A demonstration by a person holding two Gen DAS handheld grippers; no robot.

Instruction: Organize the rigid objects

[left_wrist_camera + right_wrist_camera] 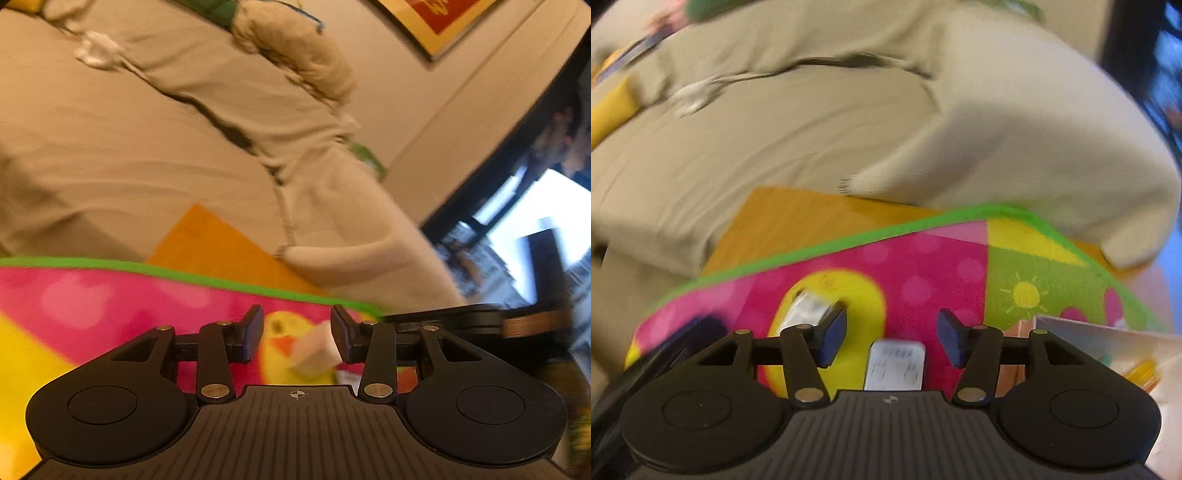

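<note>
- My left gripper (297, 338) is standing part-open; a pale block (314, 352) is lying between the pads, grip uncertain.
- My right gripper (892, 338) is standing open above a white card (895, 365) on the mat (923, 266).
- Blur could be making me miss.

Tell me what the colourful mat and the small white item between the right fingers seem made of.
Colourful mat: looks like soft, matte printed fabric or pile, with a stitched-looking green edge. White item: appears to be smooth card or plastic packaging with print; blur leaves it open.
</note>
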